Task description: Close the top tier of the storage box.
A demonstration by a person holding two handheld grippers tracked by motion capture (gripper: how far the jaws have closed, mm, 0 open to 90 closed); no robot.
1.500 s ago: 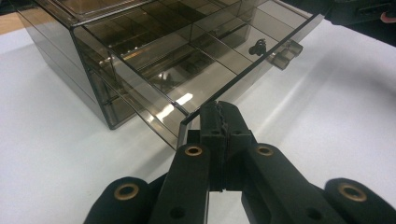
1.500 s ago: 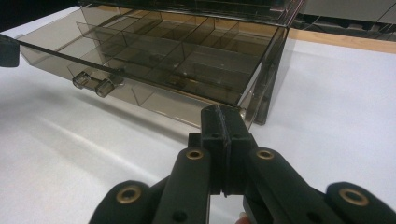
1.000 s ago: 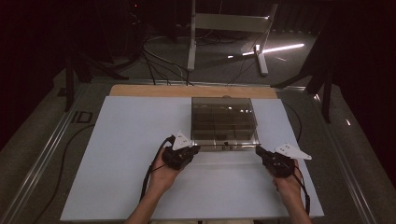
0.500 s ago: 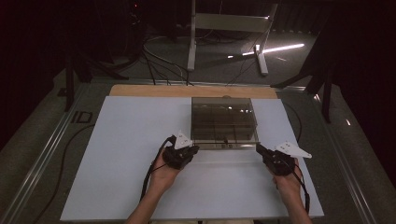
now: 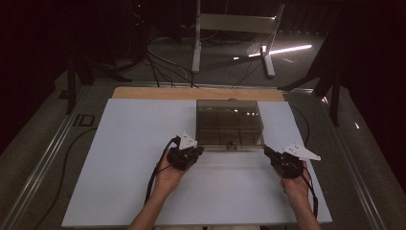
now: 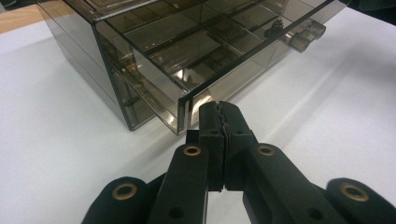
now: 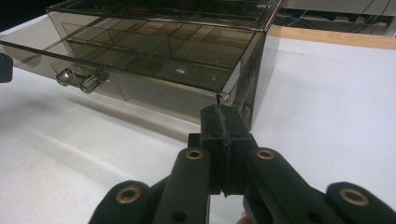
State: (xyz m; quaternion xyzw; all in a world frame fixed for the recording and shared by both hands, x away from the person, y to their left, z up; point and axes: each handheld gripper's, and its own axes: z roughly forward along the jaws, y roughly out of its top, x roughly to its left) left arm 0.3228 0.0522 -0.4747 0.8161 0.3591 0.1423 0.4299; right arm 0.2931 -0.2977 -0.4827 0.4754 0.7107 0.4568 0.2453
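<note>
Drawer box point(image 5: 230, 125) between both grippers, closed fingers point(image 6: 219, 122) at its front corners

In your high view the room lies dark, while the white rectangular board point(image 5: 143, 158) is evenly lit from above and a bright strip glares on the floor at upper right. That view is soft and grainy. In both gripper views the smoky transparent plastic drawer box point(image 6: 154, 51) throws soft shadows and pale reflections; the lower edges blur.
</note>
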